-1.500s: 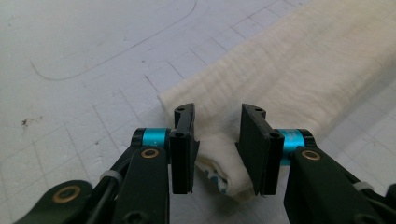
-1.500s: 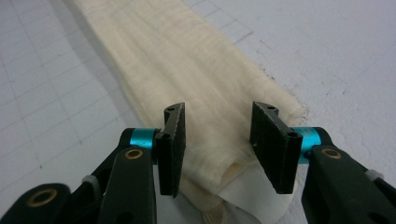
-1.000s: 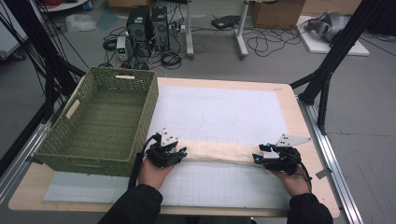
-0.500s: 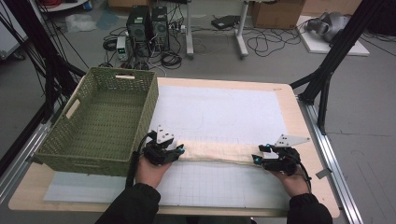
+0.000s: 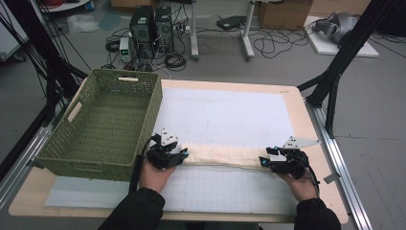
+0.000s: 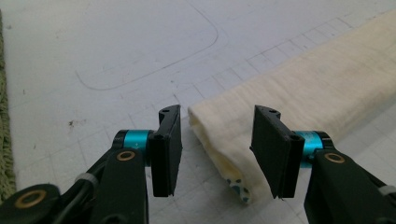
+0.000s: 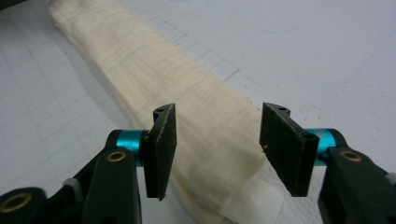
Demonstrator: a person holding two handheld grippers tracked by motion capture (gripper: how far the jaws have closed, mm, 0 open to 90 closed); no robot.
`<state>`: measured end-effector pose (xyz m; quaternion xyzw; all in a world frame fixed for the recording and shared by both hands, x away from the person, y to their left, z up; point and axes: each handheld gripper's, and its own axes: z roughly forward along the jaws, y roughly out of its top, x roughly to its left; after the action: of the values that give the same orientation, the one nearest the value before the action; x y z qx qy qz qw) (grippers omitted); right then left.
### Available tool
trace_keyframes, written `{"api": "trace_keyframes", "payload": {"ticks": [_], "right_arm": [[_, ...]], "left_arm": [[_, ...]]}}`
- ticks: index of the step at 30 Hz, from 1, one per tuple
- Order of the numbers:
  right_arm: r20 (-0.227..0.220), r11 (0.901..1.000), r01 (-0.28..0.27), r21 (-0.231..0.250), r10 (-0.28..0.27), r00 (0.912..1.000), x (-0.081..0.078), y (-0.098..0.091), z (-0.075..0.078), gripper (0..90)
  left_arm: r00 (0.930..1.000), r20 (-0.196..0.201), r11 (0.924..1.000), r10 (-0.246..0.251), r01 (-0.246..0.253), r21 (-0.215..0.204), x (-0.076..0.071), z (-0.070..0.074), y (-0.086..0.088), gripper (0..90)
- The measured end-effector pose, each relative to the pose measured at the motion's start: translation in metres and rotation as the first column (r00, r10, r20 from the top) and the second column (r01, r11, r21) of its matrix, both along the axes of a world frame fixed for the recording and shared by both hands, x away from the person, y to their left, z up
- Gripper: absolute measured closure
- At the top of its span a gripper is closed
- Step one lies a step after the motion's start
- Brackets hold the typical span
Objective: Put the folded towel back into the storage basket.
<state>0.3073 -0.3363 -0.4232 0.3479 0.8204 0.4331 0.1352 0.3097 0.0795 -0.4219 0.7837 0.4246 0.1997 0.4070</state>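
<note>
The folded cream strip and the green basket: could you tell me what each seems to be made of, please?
The cream strip looks like soft matte woven cloth: fine thread lines, limp folded edges. The green basket looks like woven wicker or moulded plastic: an open lattice with stiff walls; which one is unclear.

So the high view sits above the person's edge of the desk (image 5: 230, 96), looking forward and down, far enough back to catch the whole top plus the floor behind. The left gripper view rides right on the left hand-held gripper (image 6: 217, 144), low and close, staring along its jaws at one end of the folded cream cloth (image 6: 299, 93). The right gripper view does the same from the right hand-held gripper (image 7: 217, 149) at the other end. All three share that cloth and the gridded mat (image 5: 225, 187).
</note>
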Motion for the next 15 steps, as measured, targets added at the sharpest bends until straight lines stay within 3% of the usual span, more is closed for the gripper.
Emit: {"api": "trace_keyframes", "payload": {"ticks": [5, 15], "right_arm": [[-0.001, 0.9993, 0.039, 0.0, -0.039, 0.9993, 0.001, -0.003, 0.002, 56.2], [-0.085, 0.9916, 0.124, 0.039, -0.12, 0.9891, 0.009, -0.008, -0.005, 58.5]], "left_arm": [[0.9997, -0.016, 0.9997, 0.016, -0.016, 0.019, -0.001, -0.004, 0.0, 59.2], [0.9975, -0.058, 0.9976, 0.041, -0.038, 0.058, 0.0, -0.011, -0.003, 57.4]]}}
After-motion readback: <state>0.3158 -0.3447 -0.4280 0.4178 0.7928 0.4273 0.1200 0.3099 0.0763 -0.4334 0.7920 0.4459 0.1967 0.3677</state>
